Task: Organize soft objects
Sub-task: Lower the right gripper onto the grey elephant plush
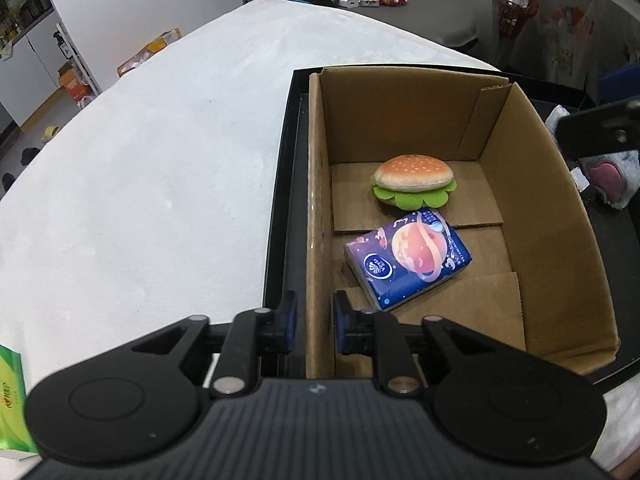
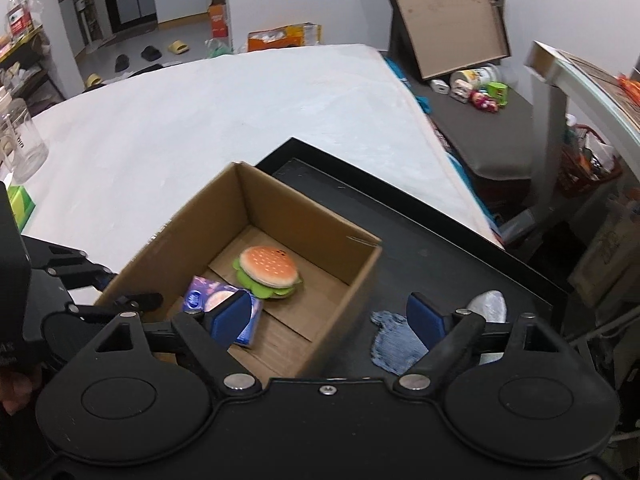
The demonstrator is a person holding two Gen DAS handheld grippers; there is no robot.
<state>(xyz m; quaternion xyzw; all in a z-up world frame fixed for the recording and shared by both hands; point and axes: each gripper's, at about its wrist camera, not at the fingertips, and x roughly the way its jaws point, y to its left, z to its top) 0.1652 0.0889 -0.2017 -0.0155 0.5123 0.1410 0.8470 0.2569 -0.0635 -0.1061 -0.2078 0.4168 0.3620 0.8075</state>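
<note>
An open cardboard box (image 1: 540,208) (image 2: 184,224) stands in a black tray (image 1: 284,208) (image 2: 440,236). Inside lie a plush burger (image 1: 414,184) (image 2: 269,270) and a blue tissue pack (image 1: 408,264) (image 2: 208,300). My left gripper (image 1: 315,320) is nearly shut, its pads straddling the box's left wall, one outside and one inside. My right gripper (image 2: 328,316) is open and empty above the box's right wall. A blue denim piece (image 2: 394,340) and a grey soft item (image 2: 488,306) lie on the tray right of the box. A grey and pink plush (image 1: 612,176) lies beyond the box's right wall.
The tray sits on a white table (image 1: 140,180) (image 2: 200,120). A green tissue pack (image 1: 12,400) (image 2: 20,200) lies at the table's left. A clear jar (image 2: 18,140) stands at the far left. A dark side table with toys (image 2: 480,96) is at the right.
</note>
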